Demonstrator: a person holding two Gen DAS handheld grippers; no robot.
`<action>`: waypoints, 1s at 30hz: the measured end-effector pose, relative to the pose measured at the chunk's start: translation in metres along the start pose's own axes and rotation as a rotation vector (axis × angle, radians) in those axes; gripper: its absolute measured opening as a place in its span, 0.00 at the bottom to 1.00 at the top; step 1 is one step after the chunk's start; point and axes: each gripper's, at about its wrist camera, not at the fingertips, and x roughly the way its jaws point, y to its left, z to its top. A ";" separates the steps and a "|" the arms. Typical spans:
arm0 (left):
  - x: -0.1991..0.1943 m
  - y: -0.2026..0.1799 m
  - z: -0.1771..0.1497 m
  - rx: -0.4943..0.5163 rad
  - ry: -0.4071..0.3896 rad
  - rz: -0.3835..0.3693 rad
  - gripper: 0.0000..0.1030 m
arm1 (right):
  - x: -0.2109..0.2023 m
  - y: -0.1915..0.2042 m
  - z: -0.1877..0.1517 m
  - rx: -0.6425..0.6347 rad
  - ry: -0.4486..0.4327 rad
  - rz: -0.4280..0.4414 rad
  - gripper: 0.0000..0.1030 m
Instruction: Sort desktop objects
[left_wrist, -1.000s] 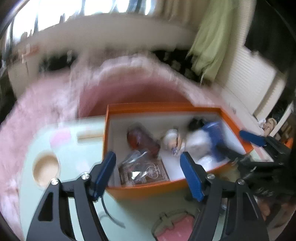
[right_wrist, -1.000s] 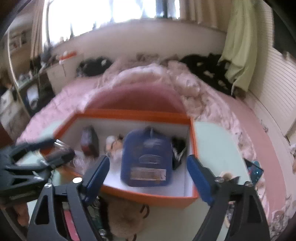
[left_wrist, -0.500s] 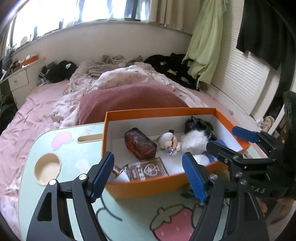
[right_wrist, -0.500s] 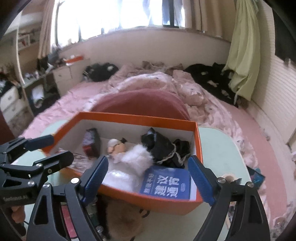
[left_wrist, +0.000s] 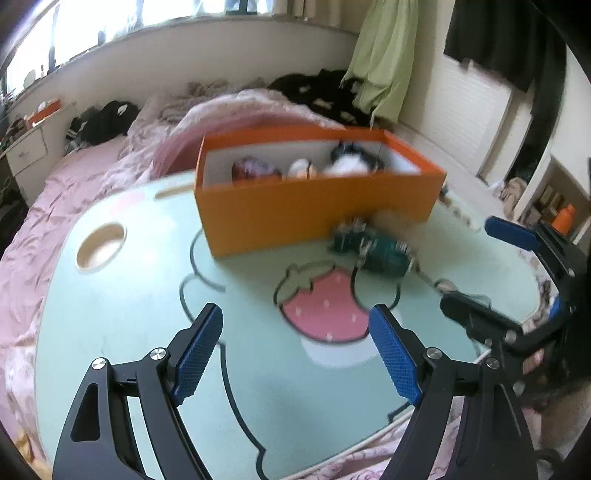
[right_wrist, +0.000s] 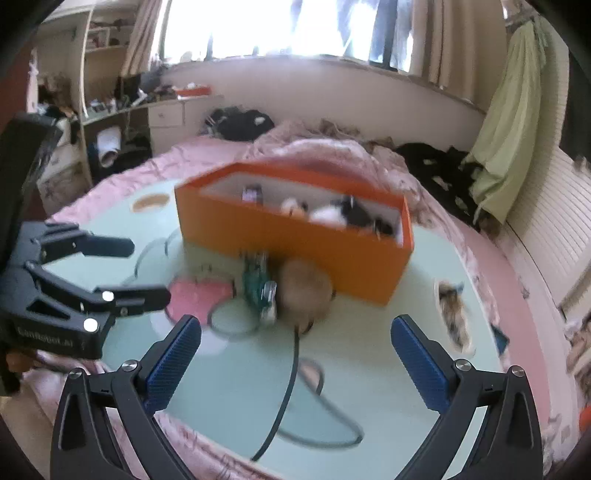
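Observation:
An orange box (left_wrist: 317, 206) stands on the pale green table (left_wrist: 129, 314), with a dark red case, a doll head and black-and-white fluff blurred inside. Against its front wall lie a teal object (left_wrist: 380, 251) and a brown fluffy ball (right_wrist: 304, 291). My left gripper (left_wrist: 295, 350) hovers over the strawberry print, well short of the box, its jaws opening and empty. My right gripper (right_wrist: 295, 354) is also back from the box, jaws opening wide with nothing between them. A black cable (right_wrist: 288, 387) runs under it. Each gripper shows in the other's view: right gripper (left_wrist: 476, 266), left gripper (right_wrist: 140, 269).
A round cup hollow (left_wrist: 101, 245) is sunk in the table's left side. A small furry item (right_wrist: 454, 314) lies near the table's right edge. A pink bed with clothes surrounds the table, a dresser (right_wrist: 166, 114) stands far left, and a green cloth (left_wrist: 384, 62) hangs at the right.
The blue book that was between my right fingers now lies in the box. Both grippers have pulled back from the box toward the table's near edge, and their jaws stand wider.

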 end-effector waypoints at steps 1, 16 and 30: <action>0.003 0.000 -0.003 -0.007 0.007 0.003 0.79 | 0.003 0.000 -0.006 0.014 0.011 0.005 1.00; 0.027 -0.002 -0.014 -0.015 0.060 0.066 1.00 | 0.022 -0.028 -0.032 0.135 0.057 -0.014 1.00; 0.026 -0.002 -0.011 -0.011 0.061 0.066 1.00 | 0.022 -0.029 -0.034 0.133 0.039 -0.003 1.00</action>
